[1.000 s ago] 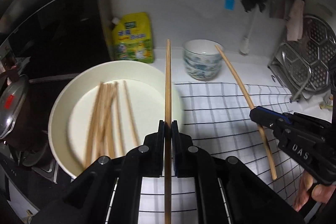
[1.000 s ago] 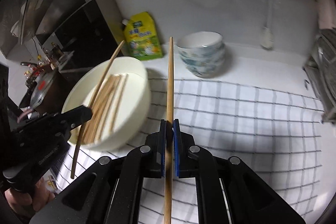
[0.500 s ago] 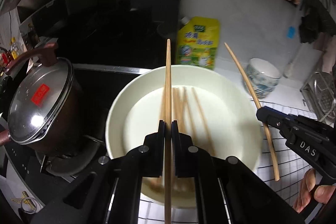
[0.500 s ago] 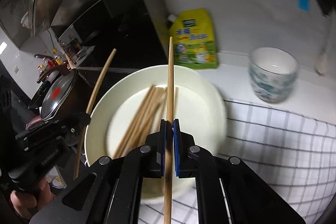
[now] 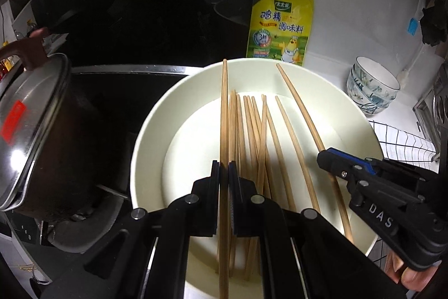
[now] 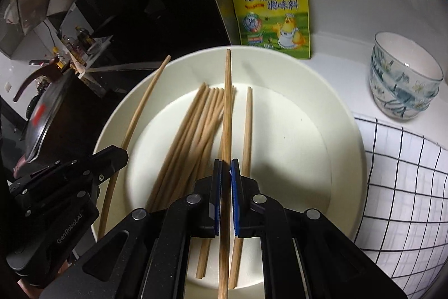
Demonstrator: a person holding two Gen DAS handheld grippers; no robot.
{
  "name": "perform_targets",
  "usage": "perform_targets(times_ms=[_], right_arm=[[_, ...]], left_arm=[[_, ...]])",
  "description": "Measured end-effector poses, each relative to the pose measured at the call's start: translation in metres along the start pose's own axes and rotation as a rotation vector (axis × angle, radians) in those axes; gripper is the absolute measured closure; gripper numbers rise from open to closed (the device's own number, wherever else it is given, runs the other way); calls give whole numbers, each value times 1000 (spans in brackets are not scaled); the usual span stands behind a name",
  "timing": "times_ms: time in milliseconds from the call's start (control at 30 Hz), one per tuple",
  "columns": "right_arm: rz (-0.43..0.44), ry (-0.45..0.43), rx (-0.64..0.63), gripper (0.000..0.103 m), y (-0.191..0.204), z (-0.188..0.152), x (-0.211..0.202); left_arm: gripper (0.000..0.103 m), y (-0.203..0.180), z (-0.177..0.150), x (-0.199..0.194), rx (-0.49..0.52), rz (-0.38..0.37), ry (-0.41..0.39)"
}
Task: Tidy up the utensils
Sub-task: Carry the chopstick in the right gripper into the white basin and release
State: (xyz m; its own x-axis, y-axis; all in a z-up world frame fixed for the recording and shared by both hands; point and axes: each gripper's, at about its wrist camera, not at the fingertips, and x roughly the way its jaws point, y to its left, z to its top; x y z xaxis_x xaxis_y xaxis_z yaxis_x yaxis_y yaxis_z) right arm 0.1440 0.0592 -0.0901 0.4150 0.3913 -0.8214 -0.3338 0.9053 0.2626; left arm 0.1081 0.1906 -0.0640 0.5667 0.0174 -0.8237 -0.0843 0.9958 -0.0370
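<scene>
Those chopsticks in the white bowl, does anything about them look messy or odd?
A bit messy: the loose chopsticks lie fanned and crossing in the white bowl, not lined up. Nothing looks spilled or broken.

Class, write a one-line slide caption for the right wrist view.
Right gripper holds a chopstick above a white bowl of chopsticks.
</scene>
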Motion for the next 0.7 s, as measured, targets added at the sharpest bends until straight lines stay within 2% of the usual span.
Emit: perform_targets(times_ms=[233,400,600,700], right_arm=[[-19,-9,20,95,-5,-4,-6],[-43,-49,24,87,-7,-1,-22],[-59,-65,37,78,-10,-8,-39],[-61,-67,43,78,-11,-11,-46]], left_arm=[[93,1,1,-3,-10,-3,3],[51,4,3,-12,-27,3,-13],[37,6,5,-29,-28,39,-52],[29,6,6,-39,-34,48,-68]])
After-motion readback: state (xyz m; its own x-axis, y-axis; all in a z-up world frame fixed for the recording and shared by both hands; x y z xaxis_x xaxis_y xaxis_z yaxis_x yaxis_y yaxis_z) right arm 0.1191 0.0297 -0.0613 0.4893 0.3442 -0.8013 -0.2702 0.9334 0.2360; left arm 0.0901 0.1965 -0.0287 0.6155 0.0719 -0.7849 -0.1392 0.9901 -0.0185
